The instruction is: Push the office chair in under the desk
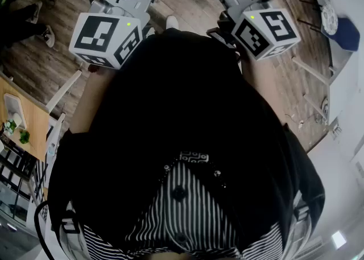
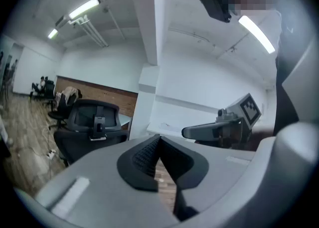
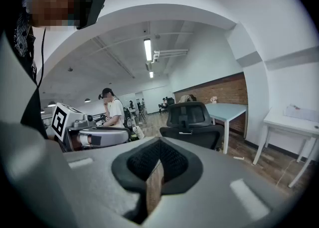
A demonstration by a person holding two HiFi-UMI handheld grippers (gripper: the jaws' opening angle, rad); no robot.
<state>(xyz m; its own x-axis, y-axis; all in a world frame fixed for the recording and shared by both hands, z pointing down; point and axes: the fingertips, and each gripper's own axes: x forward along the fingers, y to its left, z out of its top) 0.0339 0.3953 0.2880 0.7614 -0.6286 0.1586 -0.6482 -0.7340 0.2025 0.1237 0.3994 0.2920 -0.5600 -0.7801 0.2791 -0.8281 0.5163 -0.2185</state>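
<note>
The person holds both grippers up in front of their chest (image 1: 182, 116), side by side, pointing away from the body. The left gripper (image 2: 158, 141) is squeezed tight with nothing in it. The right gripper (image 3: 158, 146) is squeezed tight too, and has nothing in it. The office chair (image 3: 192, 122) stands far off on the wood floor (image 3: 269, 167), by a pale desk (image 3: 228, 111) on its right.

Wood floor (image 3: 251, 153) lies open between the office chair (image 3: 192, 122) and white table (image 3: 293, 121).
</note>
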